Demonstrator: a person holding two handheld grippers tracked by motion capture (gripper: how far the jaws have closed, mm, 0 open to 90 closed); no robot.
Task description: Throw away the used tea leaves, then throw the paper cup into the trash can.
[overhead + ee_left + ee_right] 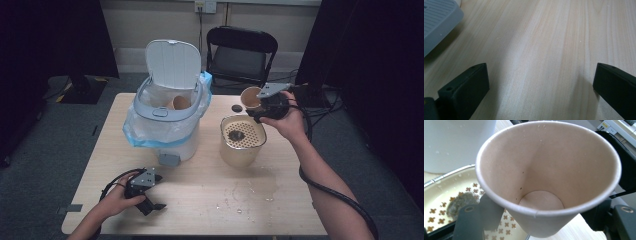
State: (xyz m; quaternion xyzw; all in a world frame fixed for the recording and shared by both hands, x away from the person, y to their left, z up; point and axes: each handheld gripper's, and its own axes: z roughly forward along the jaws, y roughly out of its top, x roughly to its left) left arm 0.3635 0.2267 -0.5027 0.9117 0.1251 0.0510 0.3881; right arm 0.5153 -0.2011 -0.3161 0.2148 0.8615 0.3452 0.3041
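My right gripper is shut on an empty paper cup, held tilted over the far rim of a beige container with a perforated strainer top. In the right gripper view the cup sits between the jaws of the right gripper, droplets on its inner wall. A dark wet lump lies on the strainer. My left gripper rests on the table's near left, open with nothing in it. The left gripper has its jaws wide apart over bare wood.
A white pedal bin with raised lid and blue liner stands at the back left, another paper cup inside it. Its grey pedal is near my left gripper. A water spill, a small dark disc, a black chair.
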